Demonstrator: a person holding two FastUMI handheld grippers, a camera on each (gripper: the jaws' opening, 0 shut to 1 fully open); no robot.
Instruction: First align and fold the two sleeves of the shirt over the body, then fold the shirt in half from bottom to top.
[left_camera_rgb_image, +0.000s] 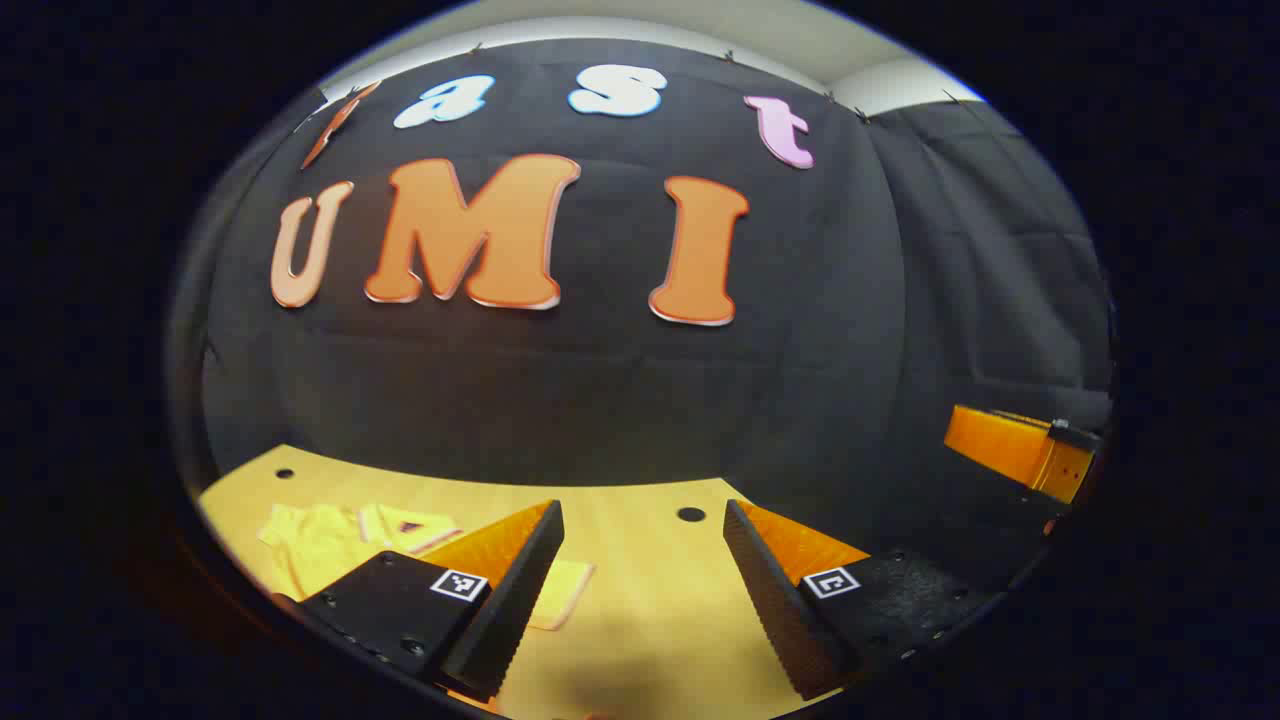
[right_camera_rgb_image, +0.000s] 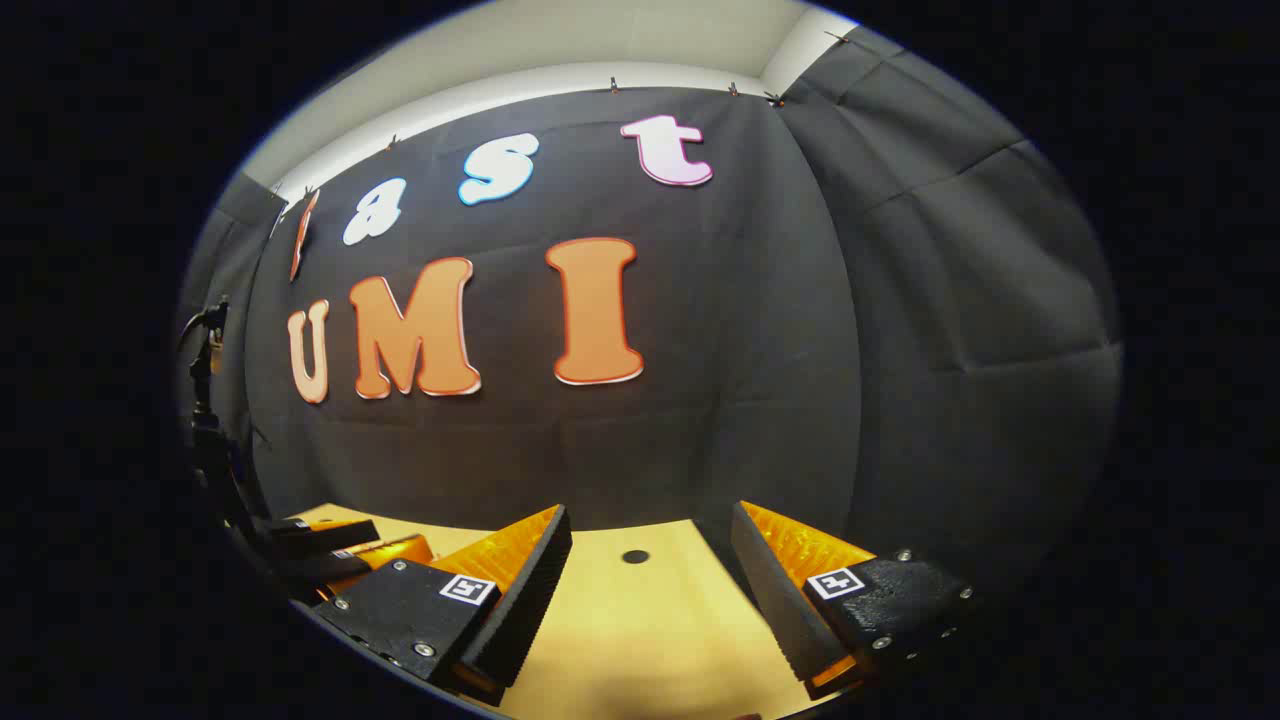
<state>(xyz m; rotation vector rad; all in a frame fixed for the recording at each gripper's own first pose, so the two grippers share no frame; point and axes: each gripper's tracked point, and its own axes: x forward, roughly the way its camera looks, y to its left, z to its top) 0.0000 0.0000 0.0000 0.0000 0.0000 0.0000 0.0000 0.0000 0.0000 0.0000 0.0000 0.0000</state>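
Note:
A yellow shirt (left_camera_rgb_image: 325, 545) lies crumpled on the wooden table (left_camera_rgb_image: 640, 600) at the lower left of the left gripper view; one pale edge of it (left_camera_rgb_image: 565, 592) peeks out beside the left finger. My left gripper (left_camera_rgb_image: 645, 512) hovers over the table, open, with nothing between its fingers. My right gripper (right_camera_rgb_image: 652, 515) is also open and empty above bare tabletop (right_camera_rgb_image: 640, 620). The right gripper's body (left_camera_rgb_image: 1015, 448) shows at the far right of the left gripper view. Low at the left of the right gripper view, part of the left gripper (right_camera_rgb_image: 335, 545) is in sight.
The booth's black cloth wall (left_camera_rgb_image: 620, 400) closes off the table's far edge. Small round holes (left_camera_rgb_image: 690, 514) (right_camera_rgb_image: 635, 556) dot the tabletop. A dark stand (right_camera_rgb_image: 205, 400) rises at the left of the right gripper view.

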